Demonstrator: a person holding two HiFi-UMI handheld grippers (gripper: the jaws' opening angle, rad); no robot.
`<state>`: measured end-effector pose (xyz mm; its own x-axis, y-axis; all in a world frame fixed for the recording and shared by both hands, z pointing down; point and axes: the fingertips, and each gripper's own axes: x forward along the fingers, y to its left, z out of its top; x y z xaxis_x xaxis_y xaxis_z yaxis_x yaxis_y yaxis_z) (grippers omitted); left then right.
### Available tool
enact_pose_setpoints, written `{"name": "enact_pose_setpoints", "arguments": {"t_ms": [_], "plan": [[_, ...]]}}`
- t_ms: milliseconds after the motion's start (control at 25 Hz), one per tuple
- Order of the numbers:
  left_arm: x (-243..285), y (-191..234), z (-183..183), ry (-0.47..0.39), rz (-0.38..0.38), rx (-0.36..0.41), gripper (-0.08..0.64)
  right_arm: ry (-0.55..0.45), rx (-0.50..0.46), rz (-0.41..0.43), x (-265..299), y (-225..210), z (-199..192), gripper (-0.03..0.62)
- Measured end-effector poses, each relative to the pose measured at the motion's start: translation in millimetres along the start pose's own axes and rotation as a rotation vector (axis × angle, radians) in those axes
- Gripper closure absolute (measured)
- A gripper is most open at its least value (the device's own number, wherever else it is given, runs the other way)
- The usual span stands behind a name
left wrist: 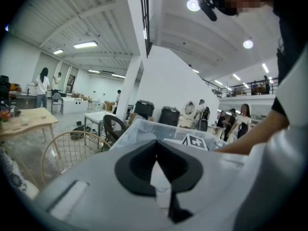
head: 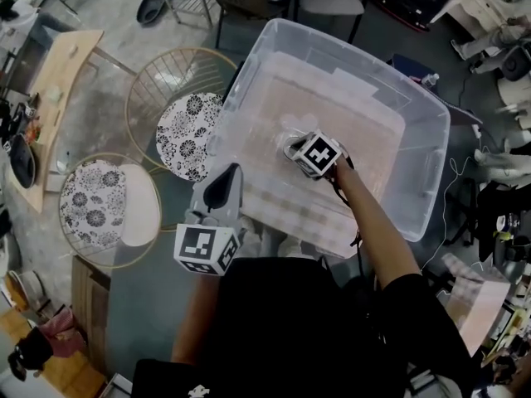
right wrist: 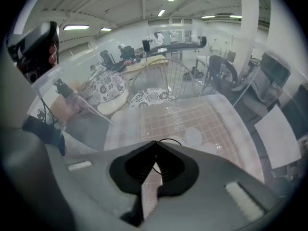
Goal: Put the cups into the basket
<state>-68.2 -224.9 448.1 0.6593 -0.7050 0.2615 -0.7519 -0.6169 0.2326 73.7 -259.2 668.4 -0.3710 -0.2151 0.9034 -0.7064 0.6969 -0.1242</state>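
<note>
**Low in the basket (head: 274, 31), a cup (right wrist: 168, 141) held by its rim**

Deep inside the clear walls, the right hand-held gripper (right wrist: 155, 146) is pinched almost shut on what looks like the clear cup's thin rim. It holds the cup low, probably to set it gently beside other cups (right wrist: 193, 136) lying on the floor. The left hand-held gripper (head: 230, 174), jaws together and empty, hangs outside the near wall, clear of the reach.

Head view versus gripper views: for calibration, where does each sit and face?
Head view: on head, steeply down onto clear bin; left gripper, right gripper, forearm show.
Left gripper view: on left gripper, level toward bin; shut jaws, forearm.
Right gripper view: on right gripper, into bin; jaws pinch clear cup.
All share bin.
</note>
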Motion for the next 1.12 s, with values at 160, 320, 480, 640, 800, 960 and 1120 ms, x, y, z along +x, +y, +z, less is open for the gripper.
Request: {"name": "enact_pose_setpoints", "arguments": {"t_ms": [160,320,480,640,800,960,1120], "plan": [[0.8,-6.7,0.7,-0.003,-0.014,0.000,0.555,-0.139,0.019,-0.007,-36.5,0.9,22.4,0.588],[3.4,-14.6,2.6,-0.009,-0.026,-0.001,0.555,-0.292,0.021,-0.053,-82.1,4.0,42.3,0.589],[5.0,-25.4,6.0,-0.018,-0.036,0.007,0.555,-0.443,0.032,-0.090,-128.0,14.5,55.8,0.589],[4.6,-40.0,6.8,-0.021,-0.047,0.017,0.555,-0.569,0.032,-0.117,-170.7,28.0,61.3,0.589],[4.4,-60.9,7.4,-0.026,-0.068,0.031,0.555,-0.686,0.046,-0.158,-209.7,37.6,60.7,0.589],[3.9,-82.8,7.9,-0.029,-0.088,0.047,0.555,-0.766,0.054,-0.206,-238.5,47.5,53.2,0.589],[-0.1,-99.5,7.5,-0.034,-0.098,0.058,0.555,-0.829,0.089,-0.182,-254.7,63.6,43.3,0.589]]}}
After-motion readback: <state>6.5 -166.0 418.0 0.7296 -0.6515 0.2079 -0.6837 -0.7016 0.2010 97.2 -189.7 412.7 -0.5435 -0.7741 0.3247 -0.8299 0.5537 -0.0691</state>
